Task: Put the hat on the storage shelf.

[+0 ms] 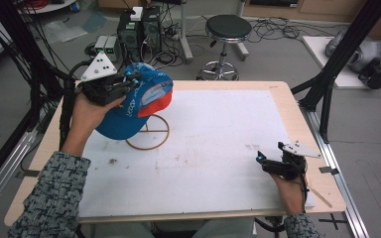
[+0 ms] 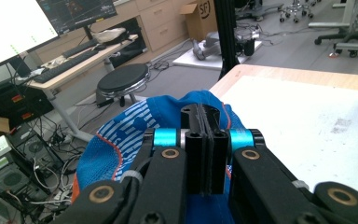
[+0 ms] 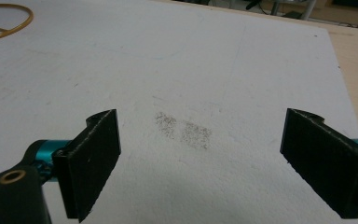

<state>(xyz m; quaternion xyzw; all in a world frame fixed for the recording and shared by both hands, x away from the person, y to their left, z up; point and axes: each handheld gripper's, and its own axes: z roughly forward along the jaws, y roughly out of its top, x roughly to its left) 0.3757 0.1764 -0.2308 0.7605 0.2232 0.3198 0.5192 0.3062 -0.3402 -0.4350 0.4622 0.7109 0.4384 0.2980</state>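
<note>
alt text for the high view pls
The left gripper, held up over the table's far left, is shut on a blue and orange cap above a wooden ring stand. The right gripper rests open near the white mat's right edge.

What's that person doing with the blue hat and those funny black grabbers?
A person holds a hand-held gripper in each hand at a table covered with a white sheet. The left hand-held gripper is clamped on a blue and orange cap, holding it up above a wooden ring stand. The right hand-held gripper sits low over the white sheet with its jaws wide open, holding nothing.
</note>
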